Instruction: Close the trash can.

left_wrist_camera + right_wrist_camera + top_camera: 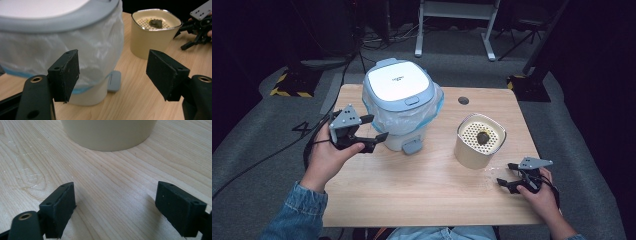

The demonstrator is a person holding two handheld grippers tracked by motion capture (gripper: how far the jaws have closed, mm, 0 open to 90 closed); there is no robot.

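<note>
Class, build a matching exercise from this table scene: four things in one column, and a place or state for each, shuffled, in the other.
1. pedal bin
2. beige container
3. left tool
4. right tool

a. open, low by the table's near right edge
b. holds a dark lump on a perforated insert
c. lid shut, lined with a plastic bag
d. open, beside the bin

Pairs: 1-c, 2-b, 3-d, 4-a

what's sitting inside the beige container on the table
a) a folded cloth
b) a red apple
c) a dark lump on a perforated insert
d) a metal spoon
c: the beige container has a hole-dotted insert inside, and a dark lump rests on it; the left gripper view shows the same lump on the perforated surface.
</note>
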